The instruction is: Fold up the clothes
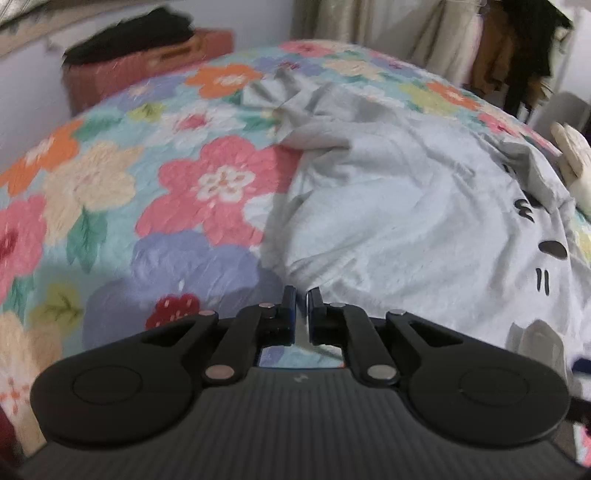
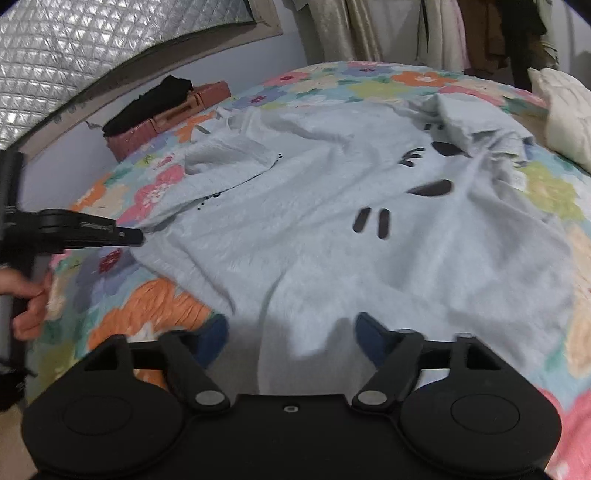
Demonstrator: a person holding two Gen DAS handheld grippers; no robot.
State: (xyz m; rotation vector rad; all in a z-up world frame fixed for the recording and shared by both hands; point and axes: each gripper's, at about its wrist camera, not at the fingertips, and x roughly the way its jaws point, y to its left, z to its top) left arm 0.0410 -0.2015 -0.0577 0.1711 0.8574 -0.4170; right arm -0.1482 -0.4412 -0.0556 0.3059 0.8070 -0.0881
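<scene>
At the far left of my right wrist view a bare hand (image 2: 27, 306) grips the handle of the left claw (image 2: 138, 236), whose black tip reaches to the left edge of the grey shirt (image 2: 295, 240). In my left wrist view the same claw (image 1: 302, 295) has its two fingers (image 1: 289, 306) drawn almost together, only a thin slit between the blue pads; the picture is blurred there, so I cannot tell whether any cloth is pinched in that slit or the tip merely sits at the shirt's (image 1: 399, 206) hem.

Behind it, against the wall, a pink case (image 2: 162, 122) carries a heap of black cloth (image 2: 151, 99). The floral bedspread (image 2: 155, 306) covers the bed; the shirt lies spread across its middle, wrinkled, its black cartoon face print (image 2: 406, 199) upward, one sleeve (image 2: 225, 158) folded in at the left and the collar end bunched toward the far right.

My right claw (image 2: 291, 332) stands wide open over the near hem; its blue-padded fingers (image 2: 369, 336) straddle a raised fold of grey fabric and hold nothing. Farther right, a cream pillow (image 2: 565, 114) rests at the bed's edge; clothes hang (image 2: 491, 33) behind it.
</scene>
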